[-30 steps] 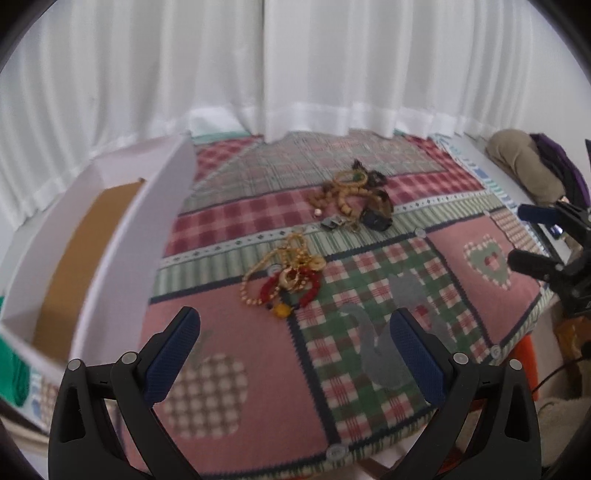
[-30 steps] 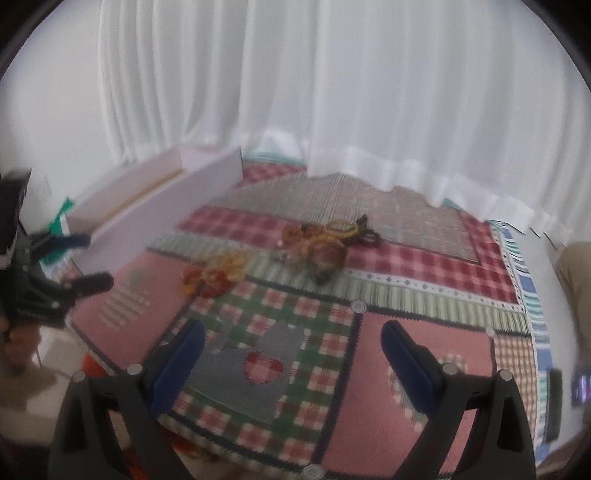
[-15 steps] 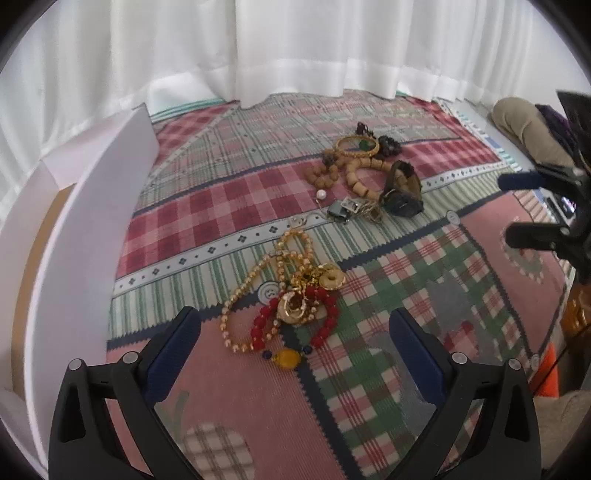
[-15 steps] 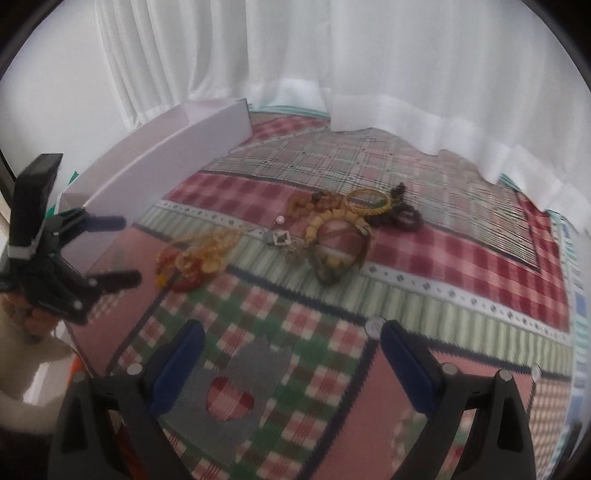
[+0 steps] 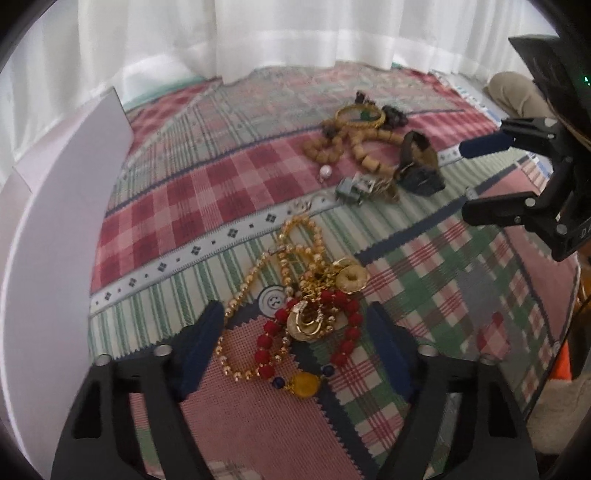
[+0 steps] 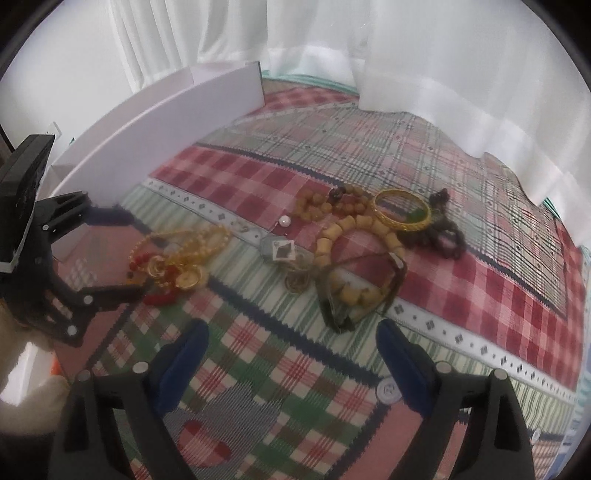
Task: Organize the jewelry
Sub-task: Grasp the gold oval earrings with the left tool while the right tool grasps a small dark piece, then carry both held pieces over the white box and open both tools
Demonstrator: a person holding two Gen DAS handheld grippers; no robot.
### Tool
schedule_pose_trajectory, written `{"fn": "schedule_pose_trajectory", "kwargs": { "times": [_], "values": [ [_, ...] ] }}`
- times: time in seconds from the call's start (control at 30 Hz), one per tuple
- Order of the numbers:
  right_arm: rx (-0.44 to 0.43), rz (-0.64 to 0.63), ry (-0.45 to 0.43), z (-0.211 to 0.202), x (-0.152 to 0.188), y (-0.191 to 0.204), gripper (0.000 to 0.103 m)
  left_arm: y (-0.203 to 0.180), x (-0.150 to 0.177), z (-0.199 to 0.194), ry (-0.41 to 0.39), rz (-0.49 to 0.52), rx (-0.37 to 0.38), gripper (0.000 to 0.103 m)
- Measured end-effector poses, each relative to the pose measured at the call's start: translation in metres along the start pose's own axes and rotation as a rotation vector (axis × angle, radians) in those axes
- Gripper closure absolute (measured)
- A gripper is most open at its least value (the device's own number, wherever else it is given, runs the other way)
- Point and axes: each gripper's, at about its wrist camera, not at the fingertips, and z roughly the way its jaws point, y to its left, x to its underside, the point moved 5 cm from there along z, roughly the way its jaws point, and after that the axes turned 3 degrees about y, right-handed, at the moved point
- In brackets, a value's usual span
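Two jewelry heaps lie on a patchwork cloth. The near heap holds a red bead bracelet, a gold bead chain and gold earrings. My left gripper is open, its jaws on either side of this heap; it also shows in the right wrist view. The far heap holds wooden beads, a gold bangle, a dark watch, and a pearl. My right gripper is open and empty, just short of the watch.
A white open box stands along the cloth's left side; its wall also shows in the left wrist view. White curtains hang behind the table. Dark beads lie beside the bangle.
Both grippers have moved forward and down toward the jewelry. My left gripper now straddles the red and gold heap; my right one has come close to the watch.
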Motion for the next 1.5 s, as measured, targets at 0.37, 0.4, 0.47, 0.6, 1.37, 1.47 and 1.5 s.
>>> {"fn": "schedule_pose_trajectory", "kwargs": {
  "times": [0.37, 0.4, 0.47, 0.6, 1.37, 1.47, 1.5],
  "values": [
    [-0.001, -0.028, 0.068, 0.031, -0.011, -0.003, 0.094, 0.0, -0.002, 0.013, 0.033, 0.003, 0.027, 0.09],
    [-0.013, -0.015, 0.063, 0.029, -0.011, -0.003, 0.098, 0.002, -0.002, 0.009, 0.027, -0.014, 0.041, 0.094],
    [-0.006, -0.002, 0.043, 0.018, -0.01, -0.005, 0.101, 0.005, -0.003, -0.001, 0.014, -0.041, 0.074, 0.094],
    [-0.022, 0.031, -0.01, -0.012, -0.006, -0.007, 0.102, 0.005, -0.009, -0.03, -0.03, -0.088, 0.138, 0.094],
    [-0.028, 0.153, -0.028, -0.008, -0.015, -0.02, 0.042, 0.023, -0.008, -0.137, -0.132, -0.278, 0.181, 0.094],
    [-0.029, 0.176, 0.03, 0.016, -0.017, -0.02, 0.082, 0.034, -0.002, -0.145, -0.138, -0.315, 0.173, 0.094],
    [-0.012, 0.178, 0.028, 0.013, -0.017, -0.02, 0.082, 0.038, 0.001, -0.15, -0.14, -0.325, 0.168, 0.094]
  ]
}}
